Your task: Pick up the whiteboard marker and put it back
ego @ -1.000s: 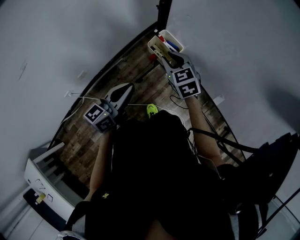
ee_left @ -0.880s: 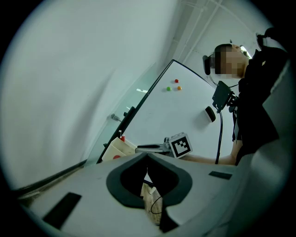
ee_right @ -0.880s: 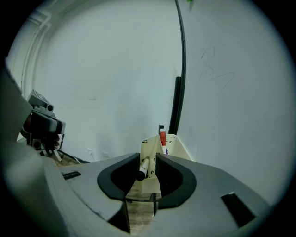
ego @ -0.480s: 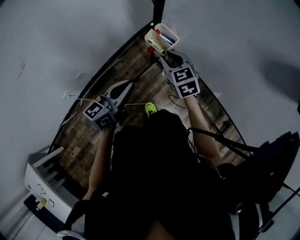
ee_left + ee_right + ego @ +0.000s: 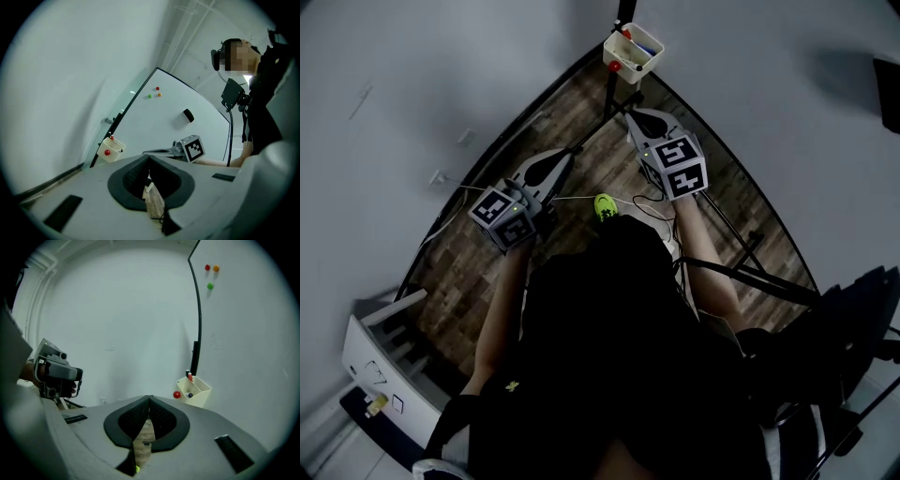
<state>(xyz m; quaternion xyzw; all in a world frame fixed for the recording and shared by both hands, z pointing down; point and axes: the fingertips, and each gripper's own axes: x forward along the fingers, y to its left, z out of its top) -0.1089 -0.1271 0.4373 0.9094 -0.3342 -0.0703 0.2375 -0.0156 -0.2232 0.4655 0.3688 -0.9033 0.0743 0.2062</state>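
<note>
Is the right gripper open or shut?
Shut. The right gripper has its fingers touching at the tips, nothing between them.

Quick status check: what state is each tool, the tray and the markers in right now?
left tool: shut, nothing between its jaws
right tool: shut, empty
marker tray: hanging upright on the whiteboard
markers: standing in the tray, not held

Two tools in my hands: left tool [image 5: 149, 157], right tool [image 5: 150, 398]. One white box [image 5: 200, 399], two markers showing: red marker [image 5: 190, 377], blue marker [image 5: 190, 394]. Four magnets: red magnet [image 5: 207, 267], orange magnet [image 5: 216, 268], green magnet [image 5: 210, 286], box magnet [image 5: 176, 394]. One eraser [image 5: 188, 116].
</note>
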